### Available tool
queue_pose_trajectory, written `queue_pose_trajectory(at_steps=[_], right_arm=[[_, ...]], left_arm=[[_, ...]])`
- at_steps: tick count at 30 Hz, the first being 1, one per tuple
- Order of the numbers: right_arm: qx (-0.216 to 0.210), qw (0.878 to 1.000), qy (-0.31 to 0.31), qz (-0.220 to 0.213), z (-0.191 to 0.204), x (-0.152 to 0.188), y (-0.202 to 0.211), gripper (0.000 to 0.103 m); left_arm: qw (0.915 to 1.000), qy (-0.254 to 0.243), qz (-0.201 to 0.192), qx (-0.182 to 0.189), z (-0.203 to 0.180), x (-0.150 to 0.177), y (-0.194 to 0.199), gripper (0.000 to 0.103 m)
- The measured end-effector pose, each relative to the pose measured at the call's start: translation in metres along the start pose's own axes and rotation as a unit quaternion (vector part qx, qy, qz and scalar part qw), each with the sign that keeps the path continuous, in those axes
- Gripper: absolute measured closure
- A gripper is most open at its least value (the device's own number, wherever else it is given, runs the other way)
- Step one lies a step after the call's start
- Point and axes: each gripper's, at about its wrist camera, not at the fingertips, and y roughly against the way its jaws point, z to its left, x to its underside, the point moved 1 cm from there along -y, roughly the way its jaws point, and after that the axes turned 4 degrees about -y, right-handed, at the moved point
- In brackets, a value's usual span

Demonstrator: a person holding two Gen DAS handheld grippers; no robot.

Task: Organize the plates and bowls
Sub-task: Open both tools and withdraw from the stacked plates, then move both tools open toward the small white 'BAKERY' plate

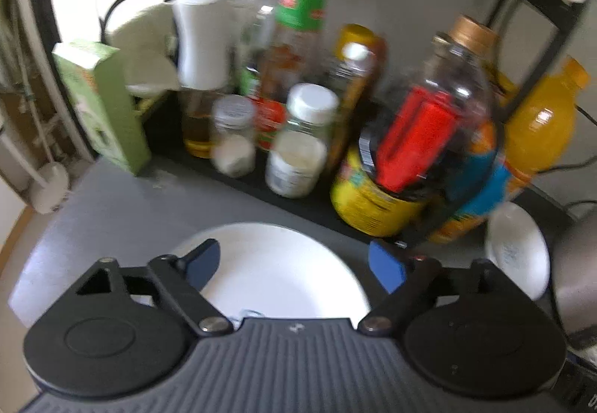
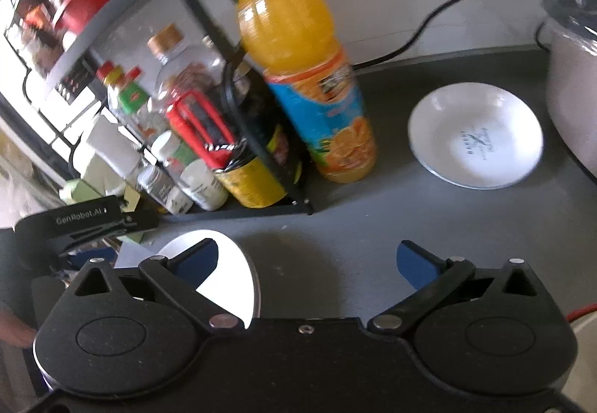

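Note:
A white plate (image 1: 283, 275) lies on the grey counter (image 1: 123, 207) just below my left gripper (image 1: 294, 262). The blue pads stand wide apart above it and grip nothing. In the right wrist view the same plate (image 2: 231, 275) shows at lower left, partly behind my right gripper's left finger. My right gripper (image 2: 308, 262) is open over bare grey counter (image 2: 335, 226), nothing between its fingers. A small white bowl (image 2: 475, 140) with a printed mark inside sits at the right beside a grey pot; the bowl (image 1: 518, 252) also appears at the right edge of the left wrist view.
A black wire rack (image 2: 238, 211) crowded with bottles and jars lines the back. An orange juice bottle (image 2: 298, 66) stands beside it. A grey cooker pot (image 2: 574, 96) sits far right, with black cables (image 2: 429, 21) along the wall. A green box (image 1: 104, 107) stands at the left.

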Motion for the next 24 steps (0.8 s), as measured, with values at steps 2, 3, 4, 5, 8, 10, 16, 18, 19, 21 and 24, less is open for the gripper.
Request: queue_pose_trajectory(at_steps=[2, 3, 4, 5, 8, 10, 16, 18, 19, 21, 24], right_arm=[[0.001, 1.000, -0.010, -0.004, -0.010, -0.002, 0.005, 0.000], [0.000, 1.000, -0.016, -0.006, -0.016, -0.003, 0.008, 0.000], [-0.001, 1.000, -0.025, -0.009, -0.022, -0.004, 0.010, 0.000], [-0.001, 0.999, -0.031, -0.011, -0.026, -0.005, 0.012, 0.000], [0.002, 0.999, -0.041, -0.020, -0.039, -0.008, 0.021, 0.000], [0.007, 0.999, -0.044, -0.026, -0.048, -0.011, 0.025, 0.000], [0.028, 0.997, -0.051, -0.041, -0.070, -0.019, 0.036, 0.000], [0.029, 0.997, -0.050, -0.043, -0.074, -0.022, 0.037, 0.000], [0.030, 0.997, -0.047, -0.044, -0.077, -0.024, 0.038, 0.000], [0.032, 0.997, -0.045, -0.045, -0.082, -0.028, 0.039, 0.000], [0.033, 0.997, -0.045, -0.046, -0.091, -0.034, 0.042, 0.000]], left_arm=[[0.9999, 0.004, 0.002, 0.016, -0.011, 0.002, 0.002, 0.011], [0.9997, 0.008, 0.000, 0.024, -0.016, 0.003, 0.002, 0.009], [0.9996, 0.010, -0.001, 0.027, -0.021, 0.004, 0.002, 0.008], [0.9995, 0.011, -0.001, 0.031, -0.026, 0.005, 0.002, 0.007], [0.9988, 0.011, 0.007, 0.048, -0.042, 0.010, 0.001, 0.005], [0.9985, 0.007, 0.008, 0.054, -0.053, 0.012, 0.002, 0.005], [0.9974, 0.002, 0.002, 0.072, -0.085, 0.017, 0.005, 0.005], [0.9974, 0.000, 0.003, 0.072, -0.097, 0.019, 0.004, 0.005], [0.9974, -0.002, 0.002, 0.073, -0.103, 0.021, 0.004, 0.005], [0.9972, -0.003, 0.001, 0.075, -0.113, 0.022, 0.004, 0.005], [0.9972, -0.006, 0.002, 0.075, -0.126, 0.025, 0.002, 0.005]])
